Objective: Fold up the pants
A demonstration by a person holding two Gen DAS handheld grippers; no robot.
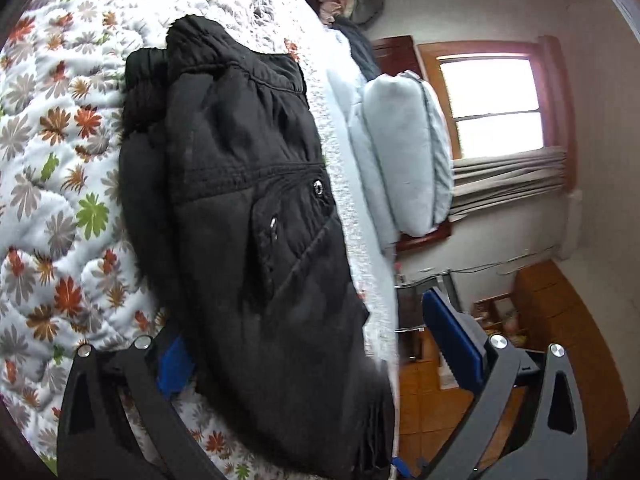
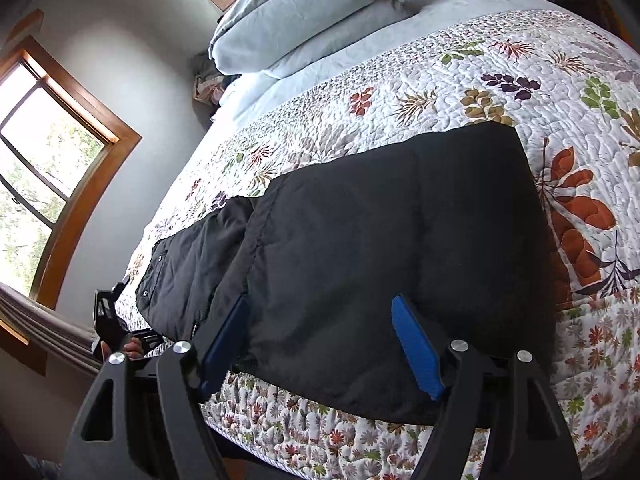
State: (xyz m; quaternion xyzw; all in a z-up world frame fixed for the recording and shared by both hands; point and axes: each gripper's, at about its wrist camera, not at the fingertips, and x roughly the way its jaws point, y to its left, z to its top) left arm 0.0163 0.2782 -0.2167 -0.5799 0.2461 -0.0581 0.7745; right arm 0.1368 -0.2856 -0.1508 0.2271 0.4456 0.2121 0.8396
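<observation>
pants (image 2: 360,248) lie folded on the quilt (image 2: 460,80), with both the left gripper (image 1: 316,344) and the right gripper (image 2: 320,344) spread wide, fingers holding nothing.

pants (image 2: 360,248) flat on quilt (image 2: 460,92) | right gripper (image 2: 320,344) spread wide (over hem)

One pair of black pants (image 2: 360,248), one floral quilt (image 2: 460,80), two pale blue pillows (image 2: 296,12), two windows (image 2: 44,168).

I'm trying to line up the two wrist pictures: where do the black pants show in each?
Left wrist view: black pants run from upper left to the bottom centre, on the floral quilt.
Right wrist view: black pants fill the centre, along the bed's near edge.
Shared landmark: the pale blue pillow.
</observation>
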